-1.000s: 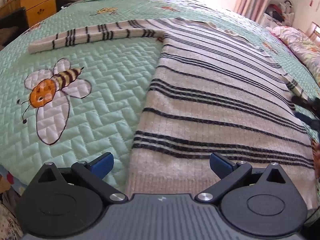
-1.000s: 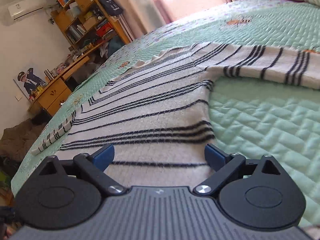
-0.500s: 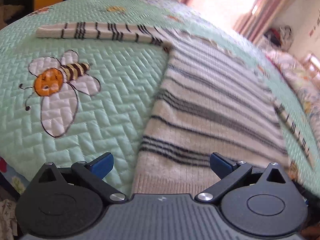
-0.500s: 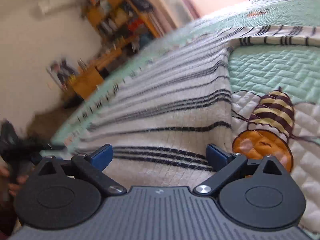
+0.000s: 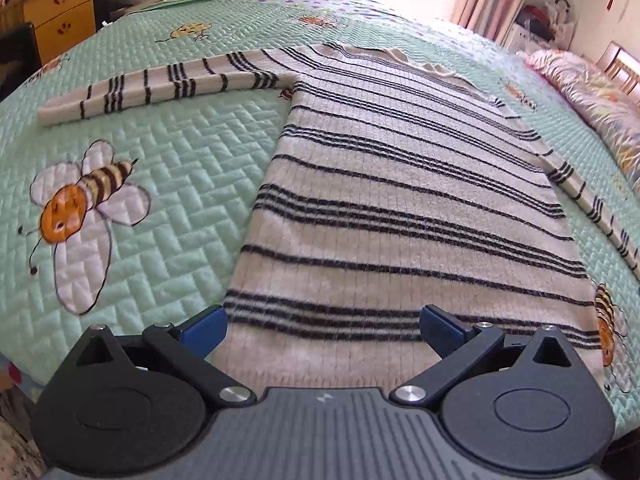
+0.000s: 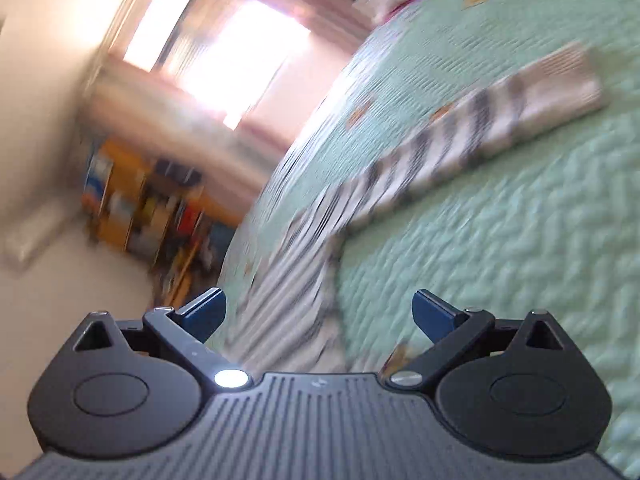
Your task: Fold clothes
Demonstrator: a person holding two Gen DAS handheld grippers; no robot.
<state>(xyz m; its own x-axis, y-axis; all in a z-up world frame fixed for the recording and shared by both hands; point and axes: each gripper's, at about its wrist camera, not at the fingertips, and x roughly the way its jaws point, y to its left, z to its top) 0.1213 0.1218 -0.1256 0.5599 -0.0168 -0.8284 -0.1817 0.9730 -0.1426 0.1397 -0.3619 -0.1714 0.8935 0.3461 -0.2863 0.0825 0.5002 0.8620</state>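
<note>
the mint-green quilted bedspread with bee patches fills the frame; the cream knitted sweater with black stripes lies flat across its centre, sleeves spread. soft, limp and light, probably best pinched at a cuff or hem. left tongs and right tongs gape empty. the right view has swung off the body toward the sleeve at upper right.

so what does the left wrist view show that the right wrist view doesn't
Only the left wrist view shows the sweater's whole striped body lying flat, both sleeves spread out, the big bee patch on the quilt and the wooden drawers. Only the right wrist view, which is blurred, shows the bright window, a bookshelf and the right sleeve's cuff end up close. Both show the green quilt with the sweater on it and a gripper, left and right, with jaws open and holding nothing.
</note>
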